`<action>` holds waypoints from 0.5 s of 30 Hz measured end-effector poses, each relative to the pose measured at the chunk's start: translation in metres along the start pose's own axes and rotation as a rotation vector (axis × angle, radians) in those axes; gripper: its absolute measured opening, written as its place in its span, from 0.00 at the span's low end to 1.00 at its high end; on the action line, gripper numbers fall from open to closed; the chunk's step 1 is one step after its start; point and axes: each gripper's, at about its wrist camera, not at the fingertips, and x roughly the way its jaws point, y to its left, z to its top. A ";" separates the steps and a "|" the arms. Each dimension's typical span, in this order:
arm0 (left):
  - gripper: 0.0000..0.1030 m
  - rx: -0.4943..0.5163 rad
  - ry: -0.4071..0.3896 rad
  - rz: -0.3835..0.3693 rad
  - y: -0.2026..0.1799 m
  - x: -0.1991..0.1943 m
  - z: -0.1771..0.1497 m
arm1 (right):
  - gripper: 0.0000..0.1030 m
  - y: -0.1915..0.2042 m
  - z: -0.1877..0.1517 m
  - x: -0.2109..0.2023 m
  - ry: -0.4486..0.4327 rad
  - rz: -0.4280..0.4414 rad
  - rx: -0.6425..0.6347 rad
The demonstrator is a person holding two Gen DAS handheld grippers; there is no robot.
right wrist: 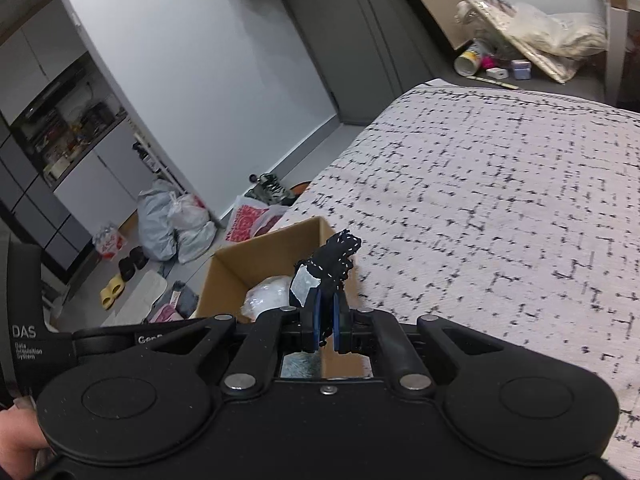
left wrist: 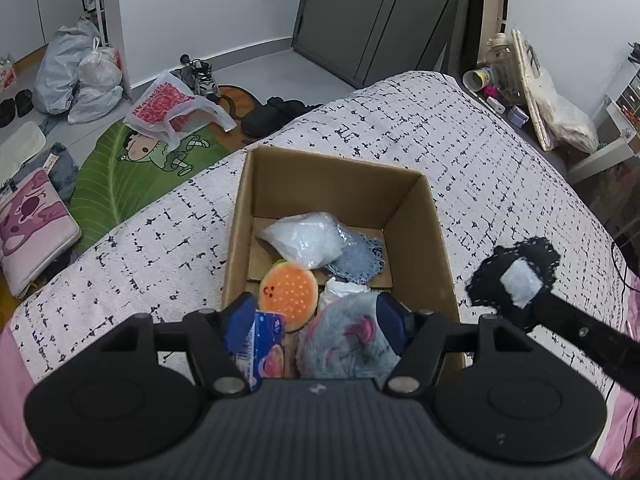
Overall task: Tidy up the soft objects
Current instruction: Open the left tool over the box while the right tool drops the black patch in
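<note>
Jaws apart over cardboard box (left wrist: pixel 340 184), patterned bedspread (left wrist: pixel 500 168), cluttered floor (left wrist: pixel 256 72)

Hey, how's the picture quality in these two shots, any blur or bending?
Left wrist view: sharp, cardboard box edges crisp, strong fisheye bending of the walls. Right wrist view: bedspread smeared by motion blur, the black cloth fairly clear; soft even light in both.

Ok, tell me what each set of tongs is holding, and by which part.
The right tongs are shut on the black crocheted cloth with a white label, pinching its lower edge. The left tongs stand open over the cardboard box, holding nothing.
</note>
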 end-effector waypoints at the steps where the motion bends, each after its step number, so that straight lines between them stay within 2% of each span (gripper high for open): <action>1: 0.63 -0.001 -0.002 -0.004 0.001 -0.001 0.001 | 0.06 0.003 0.000 0.001 -0.002 0.004 -0.006; 7: 0.63 0.004 0.006 -0.035 0.004 -0.005 0.006 | 0.06 0.016 0.003 0.011 -0.005 0.019 -0.020; 12: 0.64 0.016 0.009 -0.026 0.008 -0.007 0.013 | 0.06 0.026 0.007 0.020 -0.016 0.022 -0.020; 15: 0.66 0.023 0.007 -0.026 0.010 -0.011 0.017 | 0.09 0.028 0.009 0.019 -0.029 0.054 -0.011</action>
